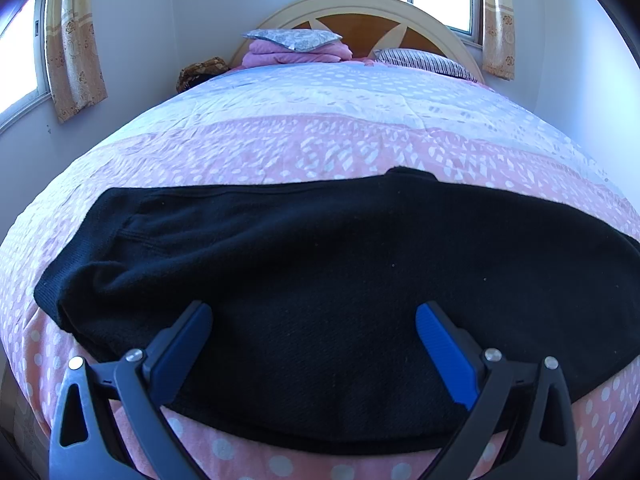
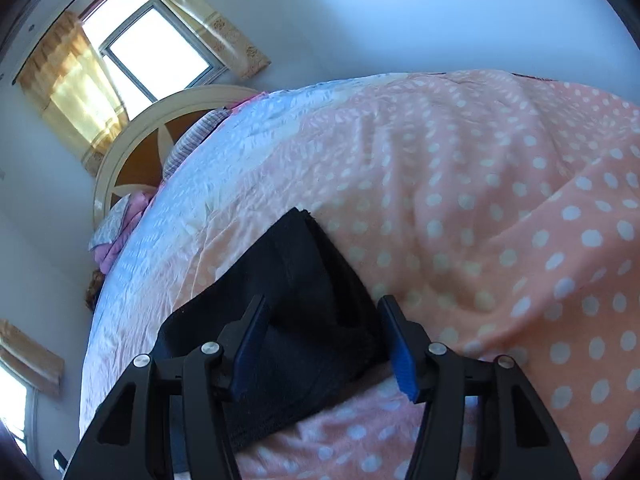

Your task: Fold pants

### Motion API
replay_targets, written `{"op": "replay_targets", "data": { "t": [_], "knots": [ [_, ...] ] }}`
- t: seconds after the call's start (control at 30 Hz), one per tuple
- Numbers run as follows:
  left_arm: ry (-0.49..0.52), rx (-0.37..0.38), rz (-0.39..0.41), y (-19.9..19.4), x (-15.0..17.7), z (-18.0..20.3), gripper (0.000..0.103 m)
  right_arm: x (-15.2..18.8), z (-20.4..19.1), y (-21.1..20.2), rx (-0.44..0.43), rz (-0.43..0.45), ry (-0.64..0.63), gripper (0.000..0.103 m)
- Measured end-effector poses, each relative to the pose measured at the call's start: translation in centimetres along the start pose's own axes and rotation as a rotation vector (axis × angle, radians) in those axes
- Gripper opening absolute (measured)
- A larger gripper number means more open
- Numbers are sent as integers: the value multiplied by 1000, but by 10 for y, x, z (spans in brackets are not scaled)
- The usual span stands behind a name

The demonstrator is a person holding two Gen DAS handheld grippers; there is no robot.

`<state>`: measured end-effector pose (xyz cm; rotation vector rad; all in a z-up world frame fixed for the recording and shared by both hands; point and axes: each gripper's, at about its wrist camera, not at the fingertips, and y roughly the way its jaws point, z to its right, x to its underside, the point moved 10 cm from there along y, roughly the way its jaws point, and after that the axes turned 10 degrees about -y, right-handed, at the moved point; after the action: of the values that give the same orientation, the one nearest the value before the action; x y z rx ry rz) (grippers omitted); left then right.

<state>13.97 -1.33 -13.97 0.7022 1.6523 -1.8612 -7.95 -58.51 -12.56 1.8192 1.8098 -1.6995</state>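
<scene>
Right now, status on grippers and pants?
Left hand-held gripper open over black pants. Right hand-held gripper open at pants' end. Pants flat on bedspread; nothing in the way.

A: We see a bed [image 1: 304, 120] under a pink-and-pale-blue spread dotted white, with black pants [image 1: 320, 264] laid flat across its near end.

B: And we make out, by the headboard, a striped pillow [image 1: 424, 62] and a stack of pink folded cloth [image 1: 296, 54] with a grey patterned cushion [image 1: 292, 38] on top.

A: From the right we see one end of the pants near the bed's edge.
</scene>
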Motion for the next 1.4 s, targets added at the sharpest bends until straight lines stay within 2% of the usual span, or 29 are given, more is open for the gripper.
{"op": "replay_targets", "data": {
  "t": [0.13,0.23,0.33,0.43,0.57,0.7,0.8,0.87,0.97,1.1,1.17,1.2,1.23,1.3,1.37,1.4],
  "knots": [
    [2,-2,4,0,0,0,103,9,-6,4,44,-71,-104,33],
    [2,-2,4,0,0,0,103,11,-7,0,39,-93,-153,22],
    [3,2,3,0,0,0,103,5,-14,-9,92,-80,-198,17],
    [2,5,7,0,0,1,103,-10,-59,-44,118,48,-321,17],
    [0,9,10,0,-1,1,103,-1,-149,-69,38,121,-502,17],
    [0,19,13,0,-1,1,103,37,-236,-68,-65,122,-654,17],
    [0,24,13,0,-1,1,103,77,-293,-57,-162,106,-721,17],
    [2,25,12,1,-1,1,103,111,-324,-44,-197,70,-794,17],
    [3,31,11,1,-1,2,103,162,-352,-22,-232,0,-864,17],
    [4,37,14,0,0,2,103,205,-367,-7,-209,-25,-965,18],
    [5,37,15,0,0,2,103,213,-366,-7,-217,-20,-969,22],
    [6,36,16,1,0,2,103,216,-366,-7,-227,-18,-977,35],
    [6,36,16,0,0,2,103,220,-370,-9,-268,-30,-991,57],
    [7,38,17,0,0,2,103,228,-377,-12,-345,-67,-1000,78],
    [5,42,17,0,0,2,103,234,-383,-23,-423,-100,-971,78],
    [5,43,17,0,-1,1,103,235,-387,-30,-490,-127,-932,78]
  ]
}}
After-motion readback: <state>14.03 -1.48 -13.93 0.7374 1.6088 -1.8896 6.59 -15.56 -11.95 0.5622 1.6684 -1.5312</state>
